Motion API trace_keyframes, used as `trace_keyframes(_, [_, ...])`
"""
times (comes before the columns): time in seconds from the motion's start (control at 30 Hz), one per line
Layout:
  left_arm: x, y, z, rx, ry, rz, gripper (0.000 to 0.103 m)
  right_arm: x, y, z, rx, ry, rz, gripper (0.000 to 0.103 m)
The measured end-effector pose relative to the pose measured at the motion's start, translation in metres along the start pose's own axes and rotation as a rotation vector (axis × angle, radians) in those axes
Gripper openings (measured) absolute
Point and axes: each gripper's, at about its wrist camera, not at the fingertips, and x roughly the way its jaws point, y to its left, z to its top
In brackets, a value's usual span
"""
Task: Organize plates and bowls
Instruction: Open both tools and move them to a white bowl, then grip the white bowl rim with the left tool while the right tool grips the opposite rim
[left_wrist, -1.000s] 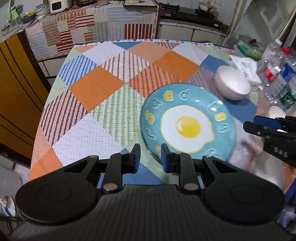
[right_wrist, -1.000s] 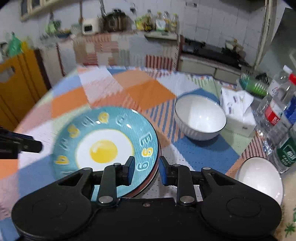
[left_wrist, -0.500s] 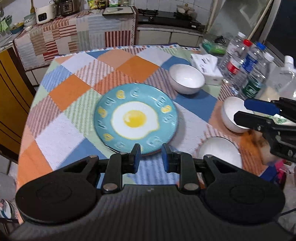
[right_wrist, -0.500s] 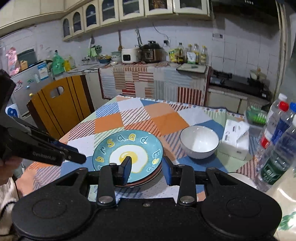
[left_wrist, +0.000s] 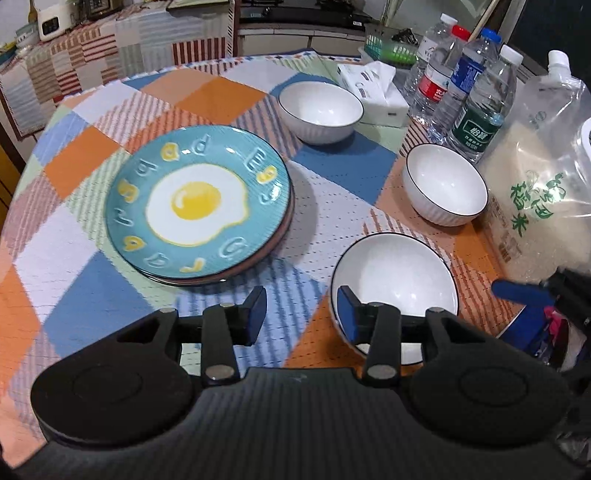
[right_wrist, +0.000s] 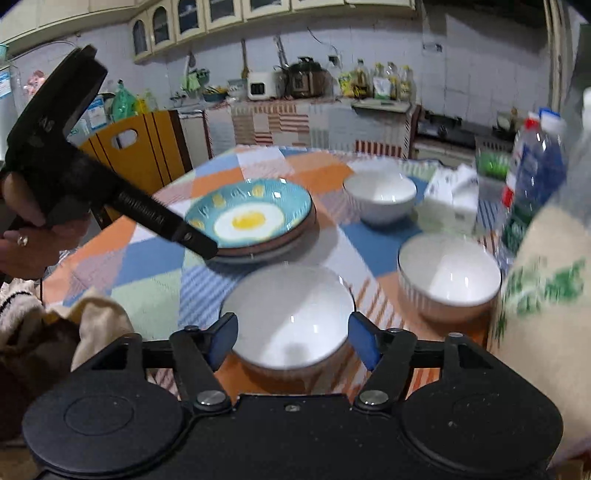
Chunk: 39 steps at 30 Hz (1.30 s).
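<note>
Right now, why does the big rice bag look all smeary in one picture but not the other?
In the right wrist view the rice bag and water bottles sit near the frame edge, streaked by motion blur; in the left wrist view the rice bag is sharp enough to read its green print, though the fisheye bends the table edge.

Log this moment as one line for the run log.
plates: stacked, egg plate on top | bowls: three apart on table | left gripper: open, empty | right gripper: open, facing nearest bowl

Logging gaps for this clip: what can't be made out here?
- Plates under the egg plate: count unclear in both views; only rims show.
- Nearest bowl: near rim hidden by the left claw, left view.
- Rice bag and bottles: labels blurred, right view.
</note>
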Motion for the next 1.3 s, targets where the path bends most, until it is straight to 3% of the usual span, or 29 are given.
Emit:
trace_keyframes(0.17, [0.017,0.003,-0.004,-0.021,0.026,-0.027,0.042,0.024,0.006,-0.017,-0.025,0.074,-0.017,0.080])
trace_keyframes(0.23, [0.023,0.004,-0.008,-0.034,0.033,-0.054,0.042,0.034,0.010,-0.022,-0.052,0.098,-0.024,0.089])
trace_keyframes(0.5, [0.043,0.004,-0.015,-0.047,0.045,-0.136,0.042,0.060,0.018,-0.027,-0.095,0.124,-0.042,0.095])
trace_keyframes(0.7, [0.068,-0.010,-0.013,-0.010,0.119,-0.127,0.038,0.079,0.014,-0.025,-0.064,0.130,-0.054,0.096])
trace_keyframes(0.77, [0.072,-0.012,-0.013,-0.018,0.131,-0.140,0.025,0.083,0.013,-0.024,-0.056,0.133,-0.053,0.097])
trace_keyframes(0.87, [0.070,-0.011,-0.015,-0.036,0.137,-0.136,0.018,0.083,0.014,-0.025,-0.045,0.128,-0.056,0.098])
trace_keyframes(1.3, [0.037,0.028,-0.025,-0.064,0.156,-0.097,0.017,0.089,0.044,-0.017,-0.055,0.123,0.025,0.098])
